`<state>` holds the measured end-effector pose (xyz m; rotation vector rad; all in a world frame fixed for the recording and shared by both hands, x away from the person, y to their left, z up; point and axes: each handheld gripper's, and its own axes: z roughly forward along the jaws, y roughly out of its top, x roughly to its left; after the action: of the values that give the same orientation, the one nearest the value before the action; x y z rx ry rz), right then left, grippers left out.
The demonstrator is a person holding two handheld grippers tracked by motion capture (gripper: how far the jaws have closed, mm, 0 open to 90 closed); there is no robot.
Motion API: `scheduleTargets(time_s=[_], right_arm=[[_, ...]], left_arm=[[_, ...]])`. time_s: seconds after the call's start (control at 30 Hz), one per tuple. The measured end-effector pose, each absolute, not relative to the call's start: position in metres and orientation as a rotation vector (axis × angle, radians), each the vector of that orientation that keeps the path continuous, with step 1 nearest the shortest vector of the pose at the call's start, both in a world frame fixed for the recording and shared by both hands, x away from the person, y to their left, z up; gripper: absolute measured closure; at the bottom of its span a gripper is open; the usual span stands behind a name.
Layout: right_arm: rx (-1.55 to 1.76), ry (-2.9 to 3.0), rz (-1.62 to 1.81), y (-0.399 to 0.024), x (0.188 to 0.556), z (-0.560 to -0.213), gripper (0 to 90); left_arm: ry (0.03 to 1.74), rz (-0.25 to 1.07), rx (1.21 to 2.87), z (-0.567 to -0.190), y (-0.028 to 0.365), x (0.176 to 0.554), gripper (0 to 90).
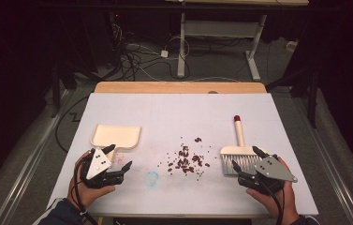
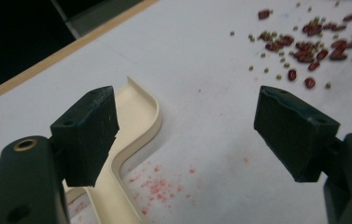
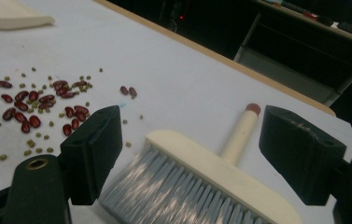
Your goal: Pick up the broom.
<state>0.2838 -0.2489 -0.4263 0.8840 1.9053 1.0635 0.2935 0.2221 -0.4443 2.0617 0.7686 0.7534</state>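
Brush (image 1: 238,157) under released right hand-held gripper (image 1: 248,161); left hand-held gripper (image 1: 119,157) released beside dustpan (image 1: 116,135)

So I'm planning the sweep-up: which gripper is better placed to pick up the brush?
The right gripper. Its open jaws already hover over the brush, beside the spilled beans. The left gripper sits open across the table by the dustpan, so it suits that instead.

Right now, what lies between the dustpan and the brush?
In the high view, scattered red beans lie on the table between the dustpan and the brush.
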Motion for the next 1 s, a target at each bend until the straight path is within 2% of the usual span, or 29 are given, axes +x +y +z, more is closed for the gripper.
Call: scheduleTargets(time_s=[0.63, 0.87, 0.97, 1.0], right_arm=[[0.917, 1.906, 1.022, -0.252, 0.301, -0.423, 21.2], [0.948, 1.951, 0.980, -0.254, 0.324, -0.415, 24.7], [1.036, 1.986, 0.919, -0.253, 0.344, -0.409, 26.2], [1.103, 2.015, 0.888, -0.254, 0.361, -0.406, 26.5]], left_arm=[[0.704, 0.705, 2.136, -0.451, 0.209, 0.293, 21.6], [0.692, 0.707, 2.158, -0.453, 0.206, 0.293, 21.7], [0.690, 0.705, 2.165, -0.453, 0.205, 0.294, 21.7], [0.691, 0.703, 2.166, -0.453, 0.205, 0.294, 21.7]])
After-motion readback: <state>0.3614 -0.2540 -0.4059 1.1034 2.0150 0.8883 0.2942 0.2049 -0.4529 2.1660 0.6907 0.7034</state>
